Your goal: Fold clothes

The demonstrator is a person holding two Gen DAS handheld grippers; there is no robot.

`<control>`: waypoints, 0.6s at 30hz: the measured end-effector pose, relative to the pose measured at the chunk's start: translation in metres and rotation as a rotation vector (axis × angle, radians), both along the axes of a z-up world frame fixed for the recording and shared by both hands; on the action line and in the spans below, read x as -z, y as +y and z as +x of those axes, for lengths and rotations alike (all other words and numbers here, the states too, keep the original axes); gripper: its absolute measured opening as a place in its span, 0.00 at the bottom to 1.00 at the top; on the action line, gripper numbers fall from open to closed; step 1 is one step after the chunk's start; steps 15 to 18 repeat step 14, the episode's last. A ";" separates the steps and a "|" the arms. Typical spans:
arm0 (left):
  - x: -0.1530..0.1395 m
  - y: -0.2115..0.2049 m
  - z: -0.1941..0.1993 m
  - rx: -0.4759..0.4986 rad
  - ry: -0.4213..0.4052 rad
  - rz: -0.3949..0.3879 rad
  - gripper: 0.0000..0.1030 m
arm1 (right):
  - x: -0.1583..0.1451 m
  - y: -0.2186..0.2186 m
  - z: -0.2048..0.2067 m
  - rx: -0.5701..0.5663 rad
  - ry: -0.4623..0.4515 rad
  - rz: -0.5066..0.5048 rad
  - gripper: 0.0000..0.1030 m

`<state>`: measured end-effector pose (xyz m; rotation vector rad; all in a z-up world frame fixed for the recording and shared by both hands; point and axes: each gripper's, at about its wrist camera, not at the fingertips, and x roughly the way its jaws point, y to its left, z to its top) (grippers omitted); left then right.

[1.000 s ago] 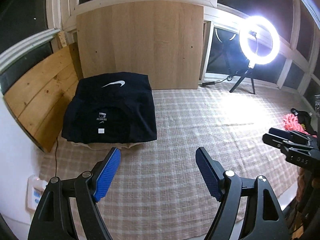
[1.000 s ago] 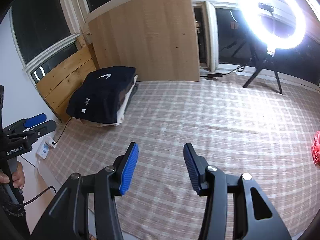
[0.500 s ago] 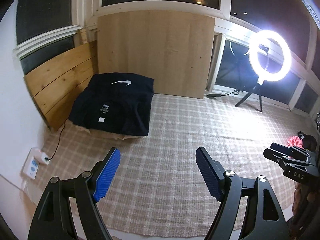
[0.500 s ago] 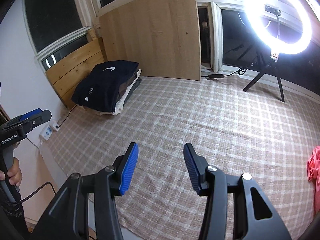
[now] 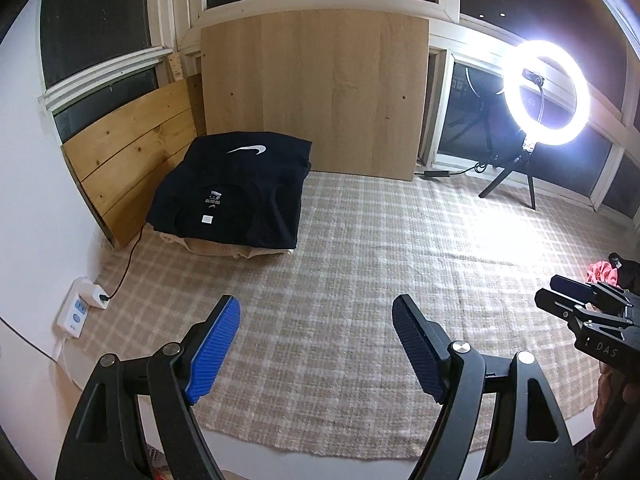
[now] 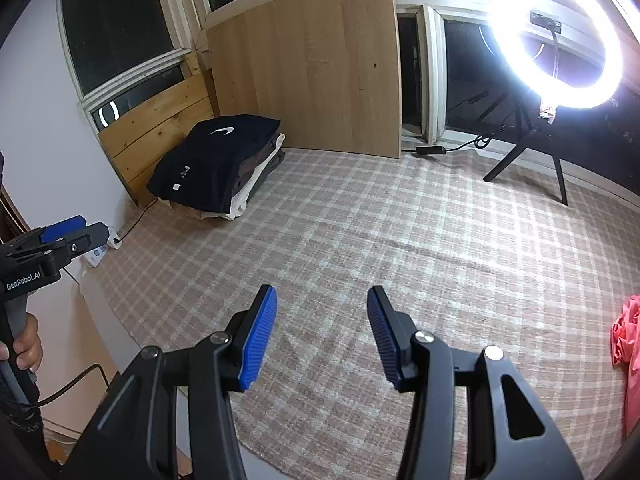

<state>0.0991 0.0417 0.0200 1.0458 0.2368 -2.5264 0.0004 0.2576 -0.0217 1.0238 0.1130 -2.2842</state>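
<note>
- The pink garment (image 6: 626,344) is cut off by the frame edge, far to the right of the right gripper (image 6: 322,330); its shape cannot be told.
- In the left wrist view only a small part of it shows, behind the right gripper's tips, beside something dark that I cannot identify.
- One stack of folded clothes (image 5: 236,196) lies ahead and left of the left gripper (image 5: 316,346), a black Nike shirt (image 6: 208,160) on top. The lower layers show only their edges, so I cannot count them.
- One ring light (image 5: 546,92) stands on a tripod ahead to the right; its glare washes out the checked rug (image 5: 360,264) below.
- Two grippers: both have their jaws apart, the left wider, and hold nothing.
- One hand (image 6: 26,346) is partly visible on the left gripper's handle.
</note>
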 end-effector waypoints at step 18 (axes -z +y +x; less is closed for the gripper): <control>0.000 0.006 -0.003 0.014 -0.002 0.030 0.75 | 0.001 0.012 -0.003 0.015 0.004 -0.002 0.45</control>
